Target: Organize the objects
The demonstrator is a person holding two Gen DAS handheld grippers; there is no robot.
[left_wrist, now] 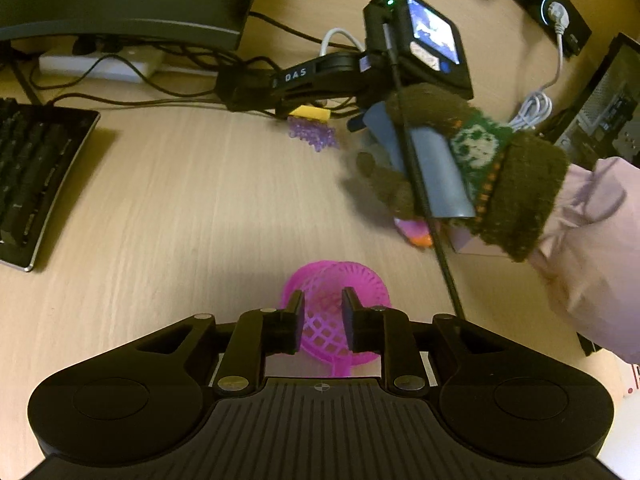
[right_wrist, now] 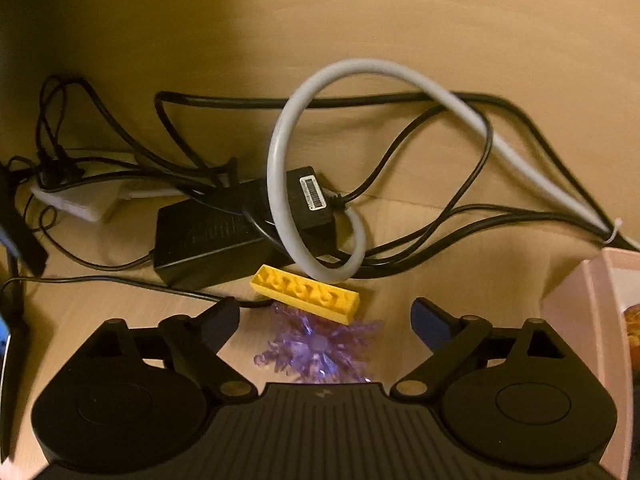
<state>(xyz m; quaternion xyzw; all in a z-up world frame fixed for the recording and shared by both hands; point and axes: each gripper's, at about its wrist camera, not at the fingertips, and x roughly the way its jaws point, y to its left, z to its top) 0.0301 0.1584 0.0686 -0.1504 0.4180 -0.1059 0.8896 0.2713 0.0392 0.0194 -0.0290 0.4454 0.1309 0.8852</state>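
The open right hand-held gripper straddles the purple spiky toy, so closing may snag the yellow brick touching it at 12 o'clock, while the left hand-held gripper, nearly closed, apparently pinches the pink basket.

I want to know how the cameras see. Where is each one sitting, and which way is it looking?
Left wrist view: sits on the left claw, looking down over the pink basket; it shows the gloved hand holding the right claw.
Right wrist view: sits on the right claw, wide open, looking down at the cables.
Shared: yellow brick, purple spiky toy, wooden desk.
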